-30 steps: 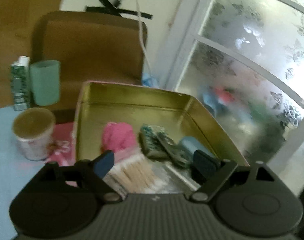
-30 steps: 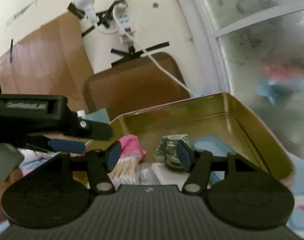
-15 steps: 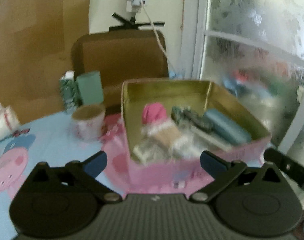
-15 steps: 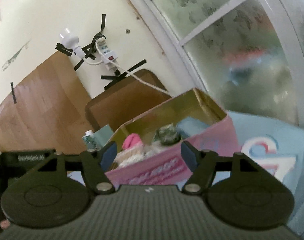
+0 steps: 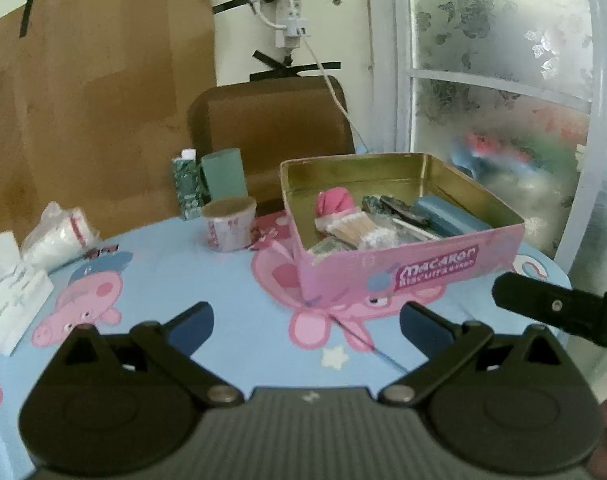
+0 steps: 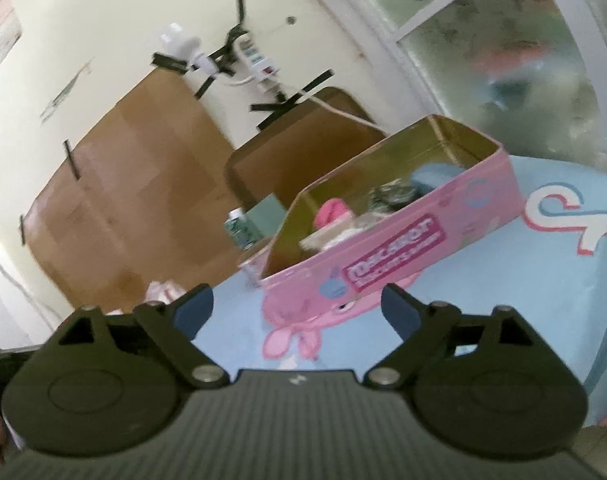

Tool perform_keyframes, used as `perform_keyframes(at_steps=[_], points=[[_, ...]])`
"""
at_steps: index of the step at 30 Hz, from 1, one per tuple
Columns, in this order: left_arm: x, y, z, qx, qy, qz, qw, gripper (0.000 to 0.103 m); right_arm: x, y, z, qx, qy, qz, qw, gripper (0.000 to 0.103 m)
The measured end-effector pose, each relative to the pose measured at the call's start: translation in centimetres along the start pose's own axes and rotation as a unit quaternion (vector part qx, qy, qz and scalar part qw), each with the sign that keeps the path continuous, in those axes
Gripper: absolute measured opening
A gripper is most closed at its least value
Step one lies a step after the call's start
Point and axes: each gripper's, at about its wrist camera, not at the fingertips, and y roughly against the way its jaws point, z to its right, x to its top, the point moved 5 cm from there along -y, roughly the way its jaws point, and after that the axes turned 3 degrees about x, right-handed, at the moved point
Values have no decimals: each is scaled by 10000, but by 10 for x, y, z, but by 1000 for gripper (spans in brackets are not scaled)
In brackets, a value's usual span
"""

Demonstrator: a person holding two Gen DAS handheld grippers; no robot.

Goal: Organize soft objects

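- Two grippers, left gripper (image 5: 305,322) and right gripper (image 6: 297,310), hover with fingers spread, empty.
- Inside the pink rectangular biscuit tin (image 5: 399,268) on the blue cartoon tablecloth (image 5: 191,280) lies a pink soft cloth bundle (image 5: 333,204): probably light and squashy, best pinched mid-body.
- Compared with a second ago, both grippers are back from over the tin, now well apart from it.

1 pink tin (image 5: 395,268), w/ 1 pink soft roll (image 5: 332,202), 1 cotton-swab bundle (image 5: 357,229) & 1 blue case (image 5: 443,216) inside. On the table: 1 paper cup (image 5: 228,229), 1 green cylinder (image 5: 224,174), 1 small bottle (image 5: 187,184), 2 white packs (image 5: 55,236).
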Motion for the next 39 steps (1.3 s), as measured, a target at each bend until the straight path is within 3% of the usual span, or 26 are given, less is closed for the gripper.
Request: perform_keyframes(at_steps=[7,21,39], points=[[-3,12,-4,186,150,228,9995,103,-4,5,-13,22,191,-38,9998,95],[-15,-4,-12,378,364,-92,9986,103,-11,6,-5,-23,182,-27,9998,95],[-31,-31,-8,208,305,-431,9984,103,-22,2,8,-305,80,60,9995,95]])
